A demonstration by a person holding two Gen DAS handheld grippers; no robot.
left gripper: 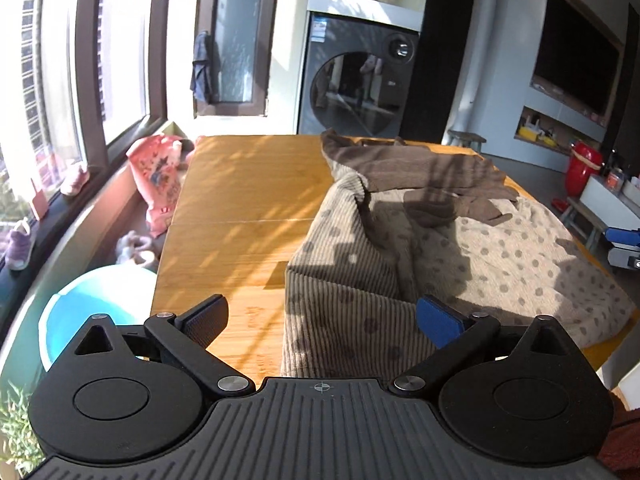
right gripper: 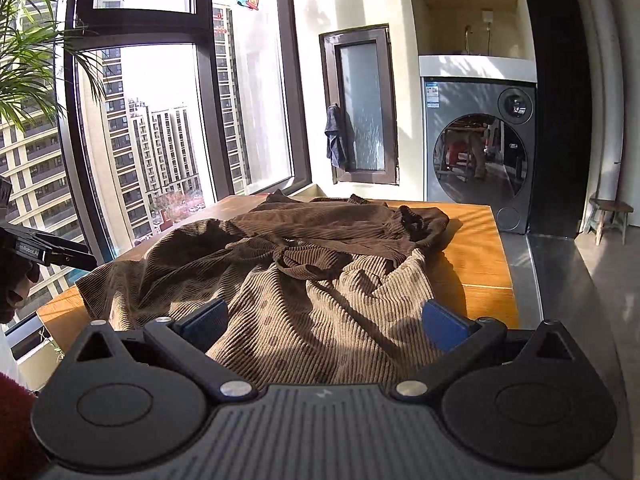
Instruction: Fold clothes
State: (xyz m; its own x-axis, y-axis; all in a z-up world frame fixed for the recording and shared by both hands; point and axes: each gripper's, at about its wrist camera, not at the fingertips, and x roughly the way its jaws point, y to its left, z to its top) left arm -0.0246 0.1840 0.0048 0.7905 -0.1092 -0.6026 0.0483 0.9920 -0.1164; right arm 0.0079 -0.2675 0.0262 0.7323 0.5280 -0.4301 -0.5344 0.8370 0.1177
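Note:
A brown corduroy garment (left gripper: 400, 240) with polka dots and a darker brown top part lies rumpled on the wooden table (left gripper: 248, 200). It also shows in the right wrist view (right gripper: 320, 272), spread over the table (right gripper: 480, 264). My left gripper (left gripper: 320, 324) is open above the garment's near left edge, holding nothing. My right gripper (right gripper: 324, 324) is open just above the garment's near hem, holding nothing. The left gripper's body shows at the left edge of the right wrist view (right gripper: 48, 254).
A washing machine (left gripper: 356, 80) stands beyond the table's far end. Windows run along the left. A blue basin (left gripper: 92, 312), pink clothes (left gripper: 160, 176) and shoes lie by the windowsill. A small stool (right gripper: 610, 216) stands on the floor at the right.

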